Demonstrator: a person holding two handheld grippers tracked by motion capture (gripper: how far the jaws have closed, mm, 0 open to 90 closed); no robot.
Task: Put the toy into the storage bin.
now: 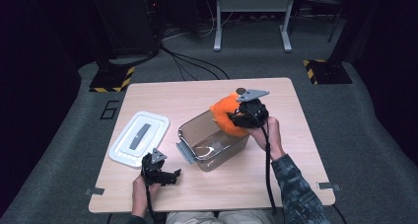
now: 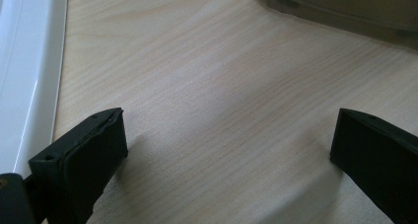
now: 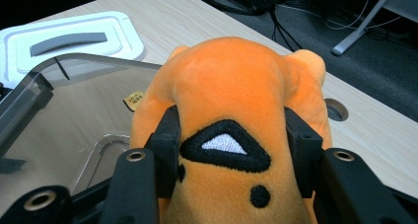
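Note:
An orange plush toy (image 1: 227, 114) hangs over the far right rim of a clear plastic bin (image 1: 209, 140), with my right gripper (image 1: 246, 114) shut on it. In the right gripper view the black jaws press into both sides of the orange plush toy (image 3: 231, 81), which bears a black and white embroidered triangle; the clear plastic bin (image 3: 64, 120) lies below and to the left. My left gripper (image 1: 170, 175) rests low over the table near the front left, open, with bare wood between its fingers (image 2: 91, 155). A white lid (image 1: 139, 137) with a grey handle lies left of the bin.
The wooden table (image 1: 197, 93) ends close in front of the left gripper. A round cable hole (image 3: 336, 109) sits in the table beyond the toy. Around the table is dark carpet, with cables and a desk frame (image 1: 251, 17) behind.

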